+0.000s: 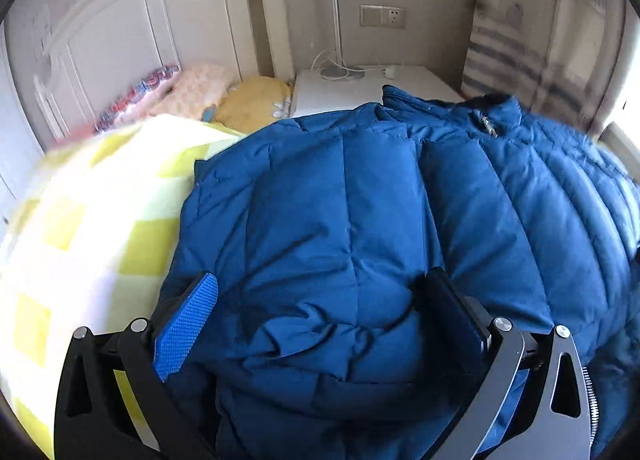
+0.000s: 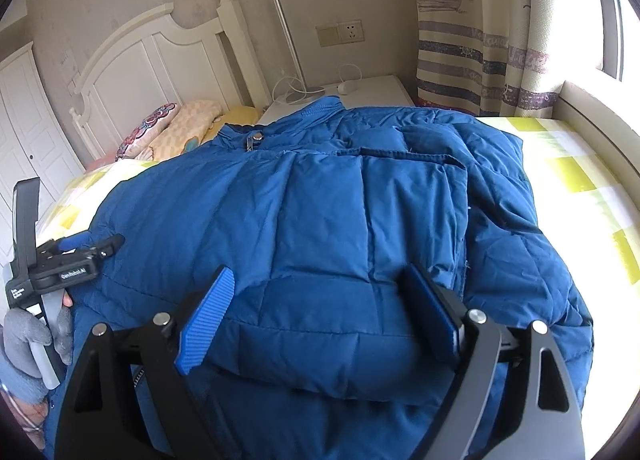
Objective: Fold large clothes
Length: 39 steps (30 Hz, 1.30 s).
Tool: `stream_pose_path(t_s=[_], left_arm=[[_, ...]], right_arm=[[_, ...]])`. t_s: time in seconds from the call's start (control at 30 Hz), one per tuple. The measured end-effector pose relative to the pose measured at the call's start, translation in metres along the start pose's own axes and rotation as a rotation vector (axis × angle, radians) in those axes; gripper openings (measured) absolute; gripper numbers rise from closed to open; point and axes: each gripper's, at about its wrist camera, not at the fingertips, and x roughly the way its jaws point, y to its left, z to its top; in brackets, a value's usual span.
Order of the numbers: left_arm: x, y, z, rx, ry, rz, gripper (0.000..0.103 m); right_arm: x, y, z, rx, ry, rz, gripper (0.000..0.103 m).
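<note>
A blue quilted puffer jacket lies on the bed, sleeves folded over its front, collar toward the headboard. It also fills the right wrist view. My left gripper is open, its jaws wide apart on either side of a puffed fold of a sleeve at the jacket's near left. My right gripper is open, its jaws straddling the folded sleeve at the near right. The left gripper also shows in the right wrist view at the jacket's left edge.
The bed has a yellow-and-white checked cover. Pillows lie by the white headboard. A white nightstand with a lamp stands behind. Curtains and a window ledge are at the right.
</note>
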Motion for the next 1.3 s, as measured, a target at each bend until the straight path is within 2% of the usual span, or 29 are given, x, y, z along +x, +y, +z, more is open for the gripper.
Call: stream_pose_path(t_s=[0.07,0.13,0.17,0.2,0.3,0.37,0.4,0.43,0.47,0.53,0.6,0.67,0.73,0.77,0.8,0.87,0.93,1.03,1.1,1.13,1.2,1.3], left_arm=[[0.0,0.002,-0.001,-0.005,0.005,0.0,0.099],[-0.001,0.006,-0.002,-0.025,0.001,-0.021,0.099],[-0.001,0.009,-0.002,-0.032,0.001,-0.029,0.099],[-0.001,0.011,-0.002,-0.04,0.001,-0.038,0.099],[0.003,0.011,-0.001,-0.05,0.01,-0.049,0.099],[0.004,0.012,0.0,-0.043,0.012,-0.046,0.099],[0.002,0.013,-0.001,-0.047,0.013,-0.054,0.099],[-0.002,0.016,-0.001,-0.054,0.018,-0.058,0.099],[-0.014,0.02,-0.004,-0.075,0.024,-0.067,0.099],[-0.045,0.025,-0.014,-0.118,-0.019,-0.167,0.099],[-0.078,0.022,-0.03,-0.094,-0.053,-0.246,0.099],[-0.093,0.006,-0.051,-0.008,-0.044,-0.238,0.099],[-0.082,-0.012,-0.068,0.066,0.014,-0.217,0.099],[-0.064,-0.022,-0.078,0.112,0.076,-0.188,0.099],[-0.053,-0.025,-0.08,0.112,0.121,-0.19,0.099],[-0.055,-0.02,-0.074,0.086,0.128,-0.193,0.099],[-0.063,-0.011,-0.071,0.066,0.119,-0.16,0.099],[-0.081,0.012,-0.08,0.044,0.08,-0.131,0.099],[-0.072,0.03,-0.094,0.022,0.112,-0.076,0.099],[-0.065,0.035,-0.099,0.007,0.137,-0.082,0.099],[-0.063,0.043,-0.101,-0.035,0.122,-0.13,0.099],[-0.068,0.033,-0.098,-0.002,0.12,-0.065,0.099]], right_arm=[[-0.011,-0.002,-0.002,0.017,-0.064,-0.016,0.081],[-0.035,-0.006,-0.006,0.049,-0.198,-0.041,0.08],[-0.039,-0.007,-0.007,0.059,-0.225,-0.043,0.08],[-0.037,-0.008,-0.007,0.066,-0.213,-0.057,0.08],[-0.006,-0.008,-0.001,0.062,-0.053,-0.092,0.08],[0.002,-0.003,0.001,0.033,-0.018,-0.129,0.083],[0.003,-0.002,0.001,0.024,-0.004,-0.12,0.088],[0.003,-0.003,0.003,0.023,0.027,-0.092,0.089],[-0.003,-0.003,0.003,0.032,0.035,-0.098,0.086],[-0.029,0.005,-0.001,0.038,-0.002,-0.095,0.084],[-0.056,0.026,-0.011,-0.044,-0.056,-0.017,0.084],[-0.06,0.051,-0.027,-0.166,-0.023,-0.01,0.086],[-0.034,0.065,-0.046,-0.242,0.105,-0.023,0.087],[-0.013,0.067,-0.057,-0.262,0.19,-0.055,0.088],[-0.01,0.072,-0.06,-0.28,0.185,-0.08,0.09],[-0.01,0.075,-0.056,-0.275,0.202,-0.093,0.09],[-0.018,0.071,-0.053,-0.242,0.196,-0.085,0.09],[-0.047,0.052,-0.053,-0.211,0.132,-0.123,0.091],[-0.049,0.024,-0.06,-0.173,0.15,-0.201,0.094],[-0.041,0.003,-0.066,-0.128,0.2,-0.189,0.095],[-0.046,-0.013,-0.066,-0.072,0.187,-0.11,0.097],[-0.049,-0.005,-0.066,-0.102,0.199,-0.166,0.095]])
